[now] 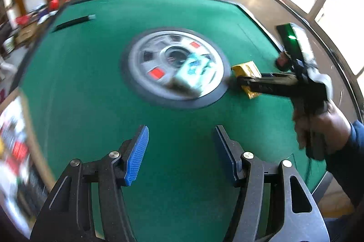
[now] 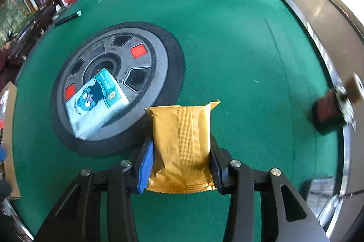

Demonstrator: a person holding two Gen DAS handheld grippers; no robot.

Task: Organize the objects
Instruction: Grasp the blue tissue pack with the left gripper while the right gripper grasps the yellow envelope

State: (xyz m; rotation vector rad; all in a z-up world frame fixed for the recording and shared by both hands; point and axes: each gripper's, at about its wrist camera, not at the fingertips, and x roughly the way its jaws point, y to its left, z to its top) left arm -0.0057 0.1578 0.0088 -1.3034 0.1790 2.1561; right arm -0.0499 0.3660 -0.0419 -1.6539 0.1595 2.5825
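A yellow snack packet (image 2: 182, 139) lies on the green felt table (image 2: 227, 37), and my right gripper (image 2: 180, 143) is shut on it, blue pads pressing both sides. In the left wrist view the same packet (image 1: 246, 73) sits under the right gripper (image 1: 238, 80), held by a hand (image 1: 323, 128). A tissue pack (image 2: 97, 103) with a blue cartoon print rests tilted on the round grey hub (image 2: 159, 55) in the table's middle. My left gripper (image 1: 180, 130) hovers open over bare felt near the hub (image 1: 141, 60), with nothing between its fingers. The tissue pack (image 1: 193, 73) looks blurred there.
A black pen (image 2: 68, 18) lies on the felt at the far left. A dark red-and-black object (image 2: 327, 112) sits at the table's right rim. A cardboard box edge (image 2: 9, 128) borders the left side. Furniture and clutter stand beyond the far edge.
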